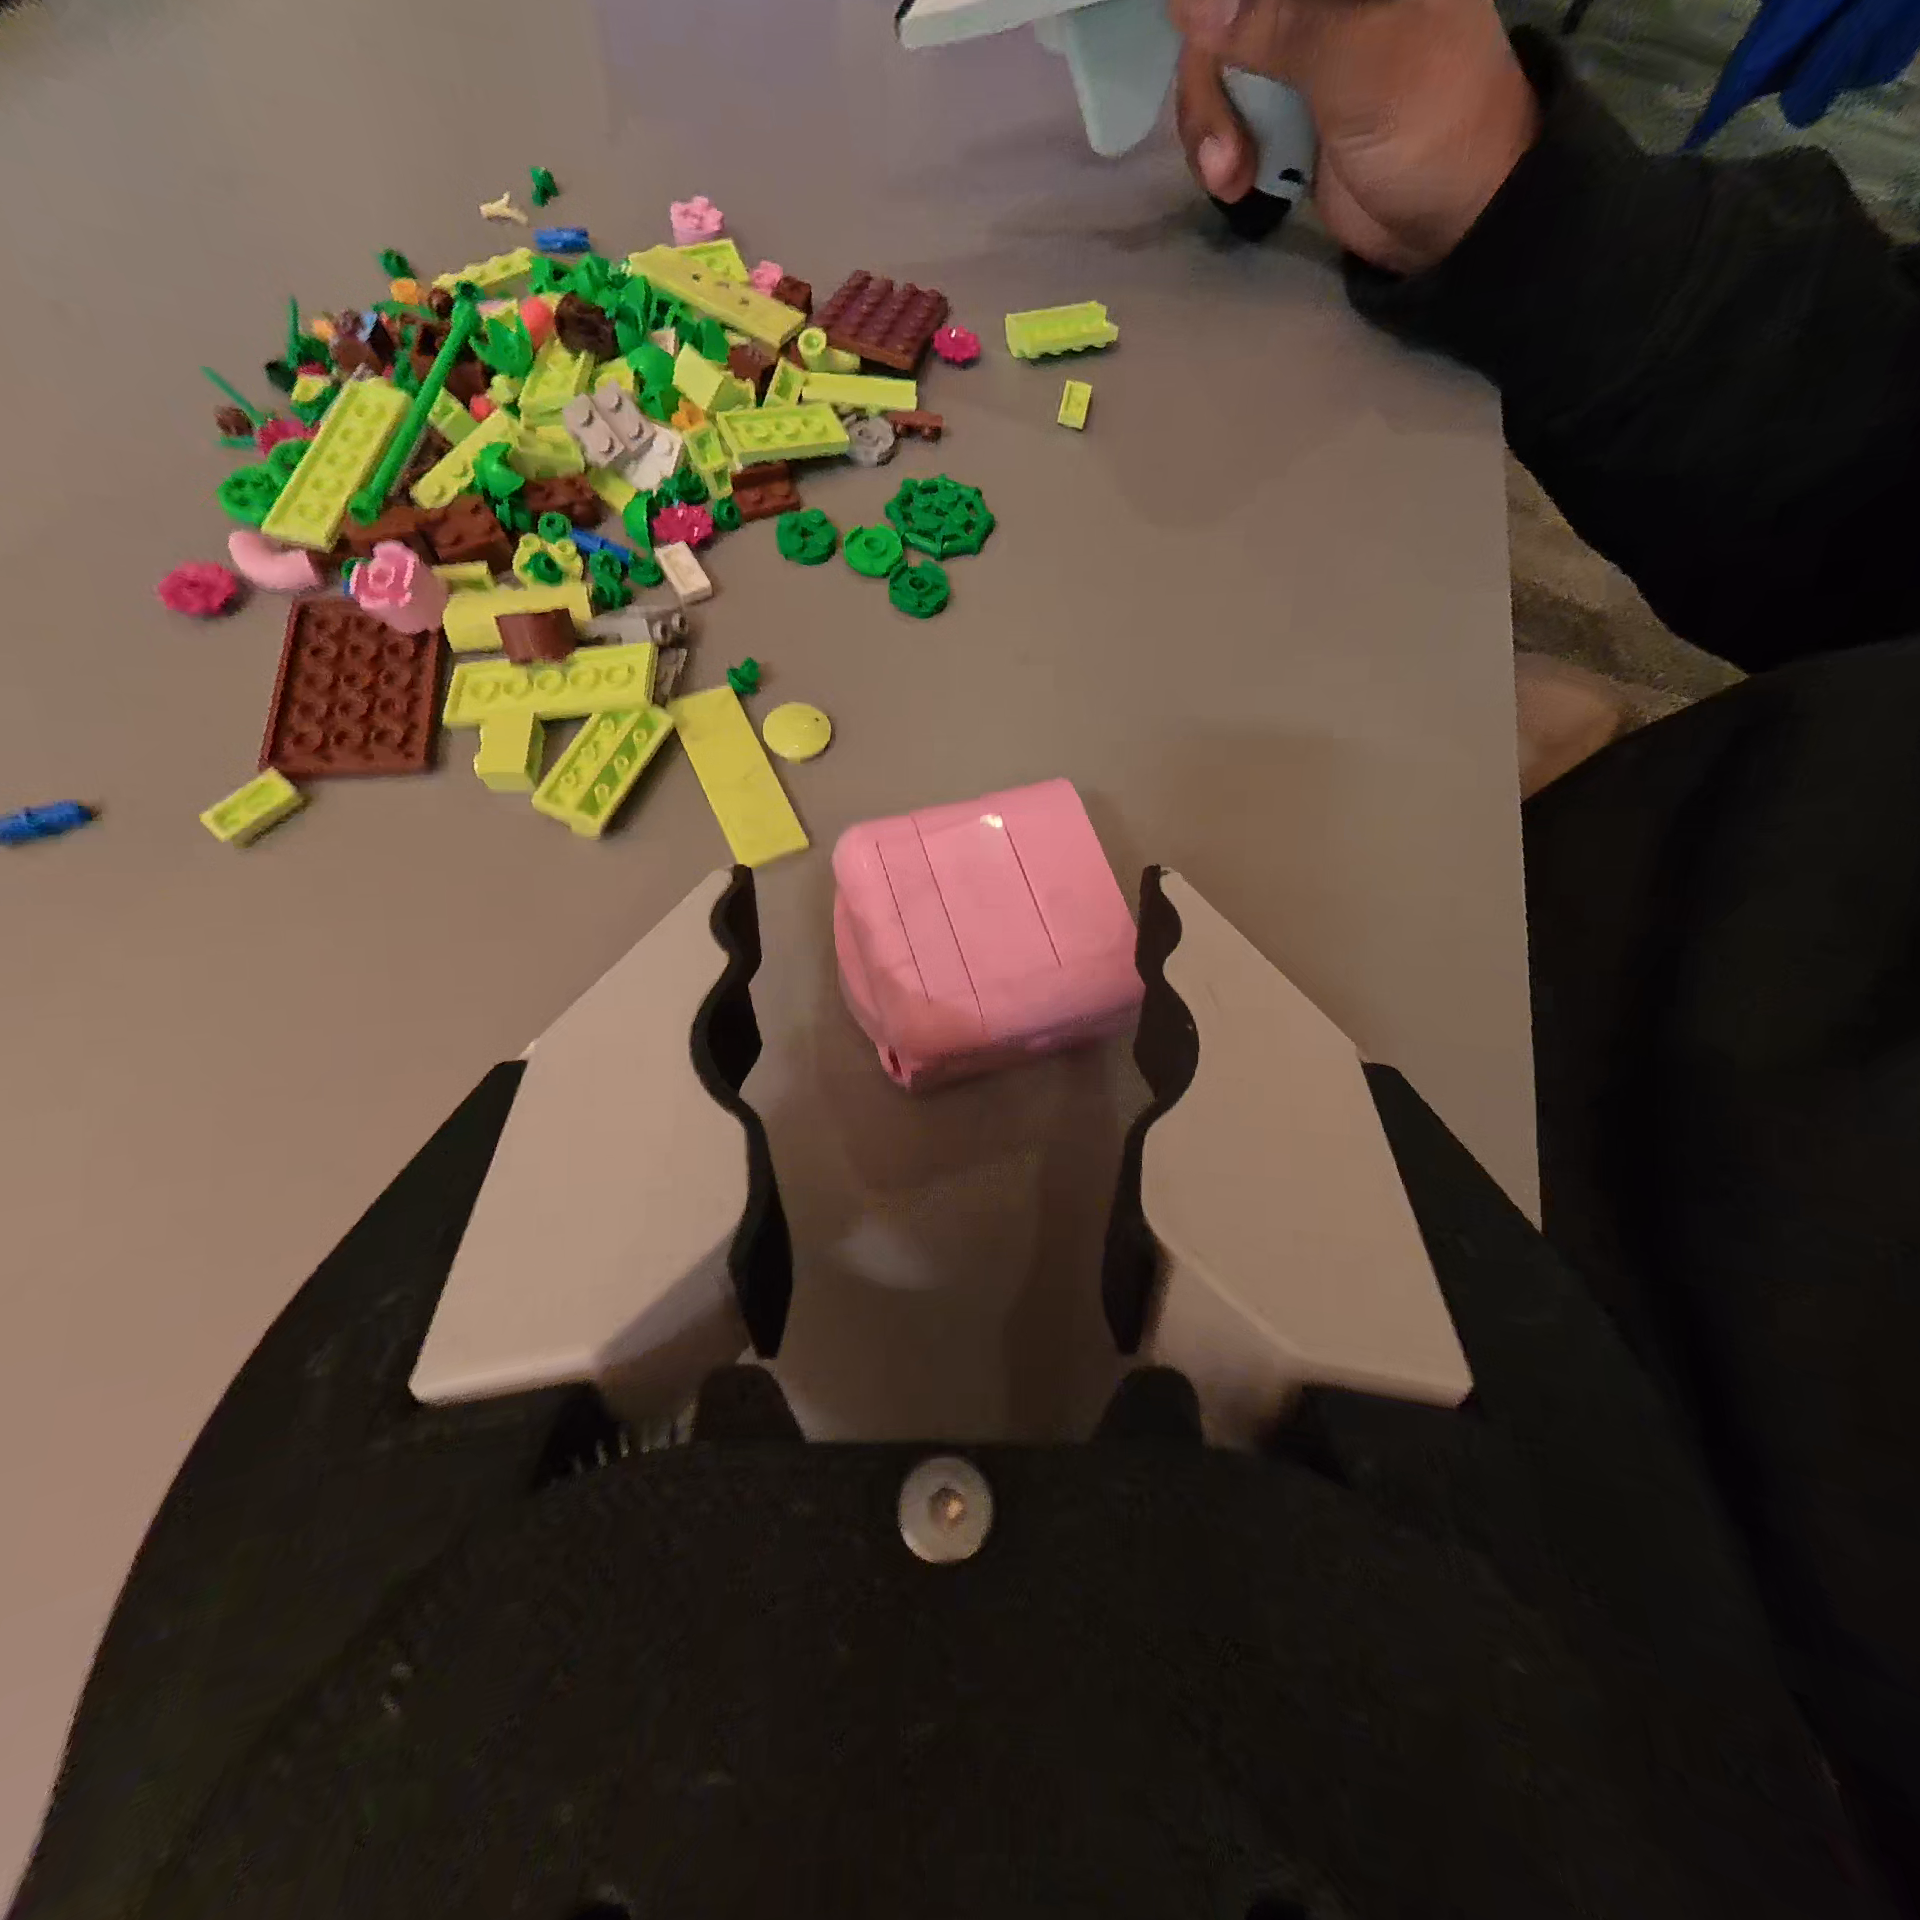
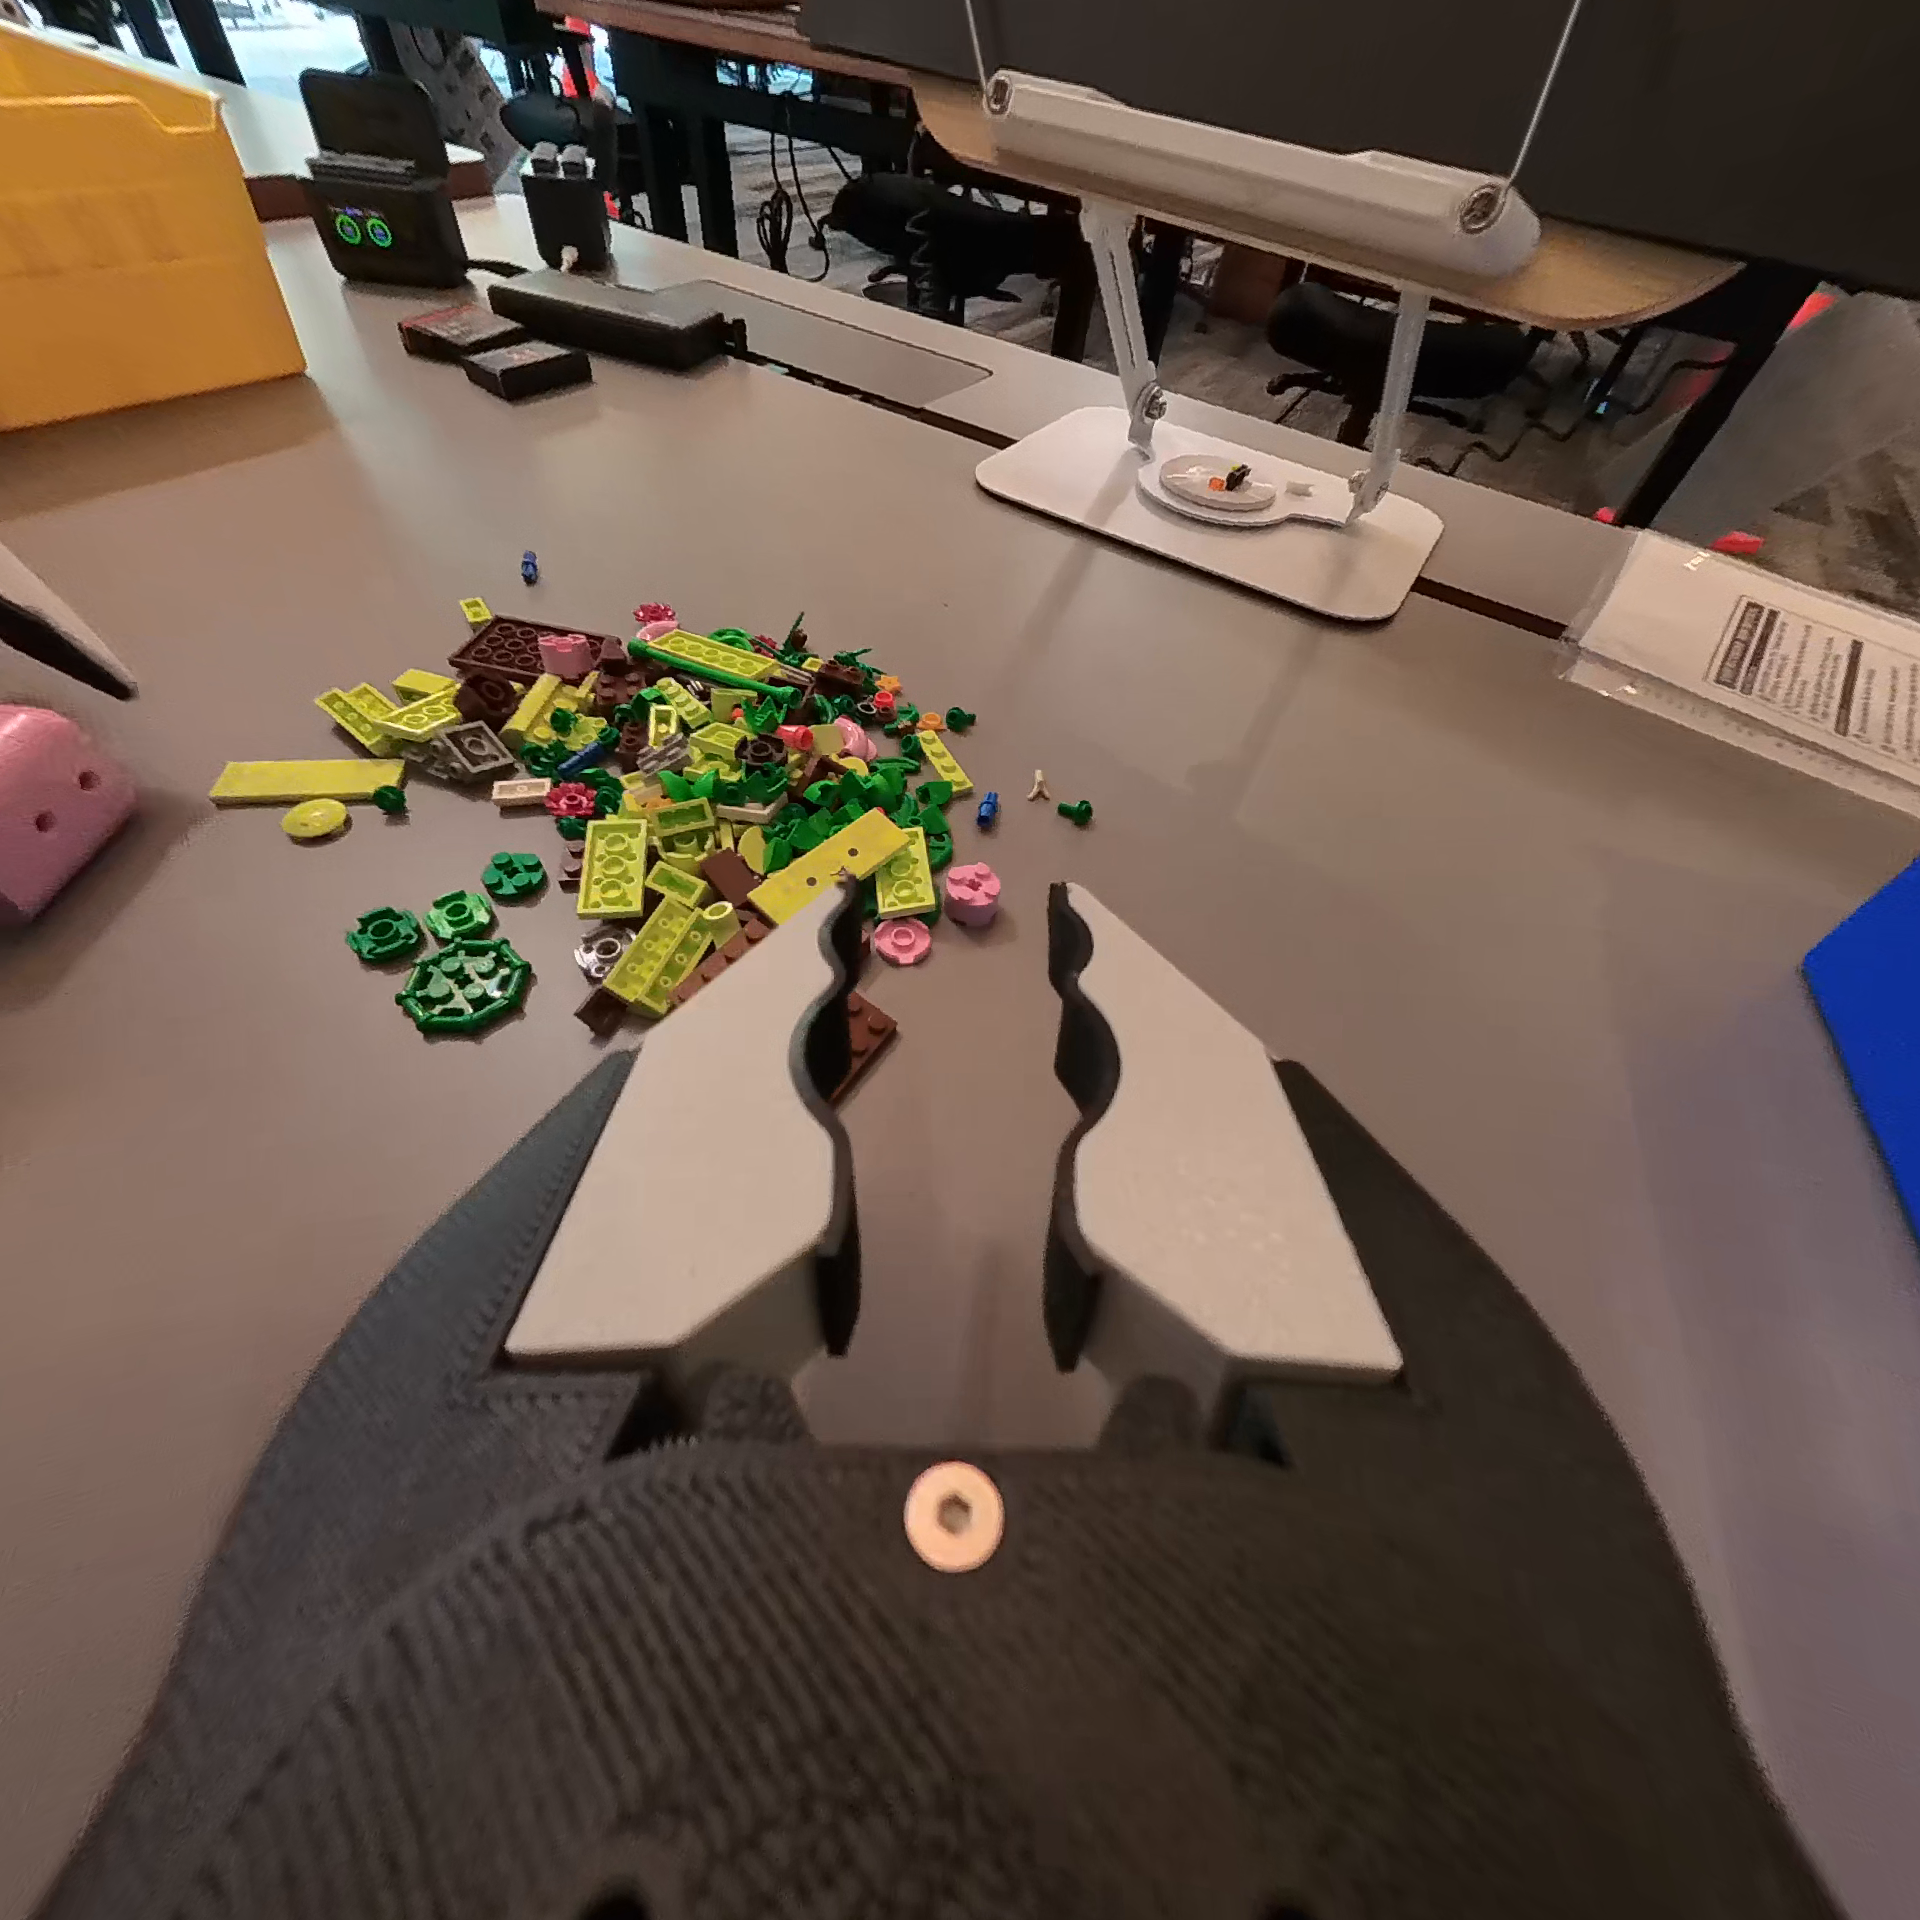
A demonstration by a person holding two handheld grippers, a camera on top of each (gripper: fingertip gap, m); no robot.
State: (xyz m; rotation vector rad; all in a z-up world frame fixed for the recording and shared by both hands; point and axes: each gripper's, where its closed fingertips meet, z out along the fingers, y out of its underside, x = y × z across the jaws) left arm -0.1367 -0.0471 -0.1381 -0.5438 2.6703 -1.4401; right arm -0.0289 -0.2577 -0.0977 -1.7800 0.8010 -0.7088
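Note:
A pink block built of bricks (image 1: 977,925) lies on the grey table (image 1: 1247,623) between the fingers of my left gripper (image 1: 945,883). The jaws are open; the block is against the right pad, with a gap on the left. It also shows at the left edge of the right wrist view (image 2: 52,821). A pile of lime, green, brown and pink bricks (image 1: 540,468) lies beyond it. My right gripper (image 2: 954,899) is open and empty, low over the near edge of the pile (image 2: 707,790). A brown plate (image 2: 862,1034) lies under its left finger.
A yellow bin (image 2: 125,239) and black devices (image 2: 603,312) stand at the far left. A white stand base (image 2: 1216,520) is at the back, a paper in a clear sleeve (image 2: 1766,665) and a blue sheet (image 2: 1870,1039) at the right. The table edge (image 1: 1517,831) runs close by. The tips of one gripper are about 25 cm away from the tips of the other.

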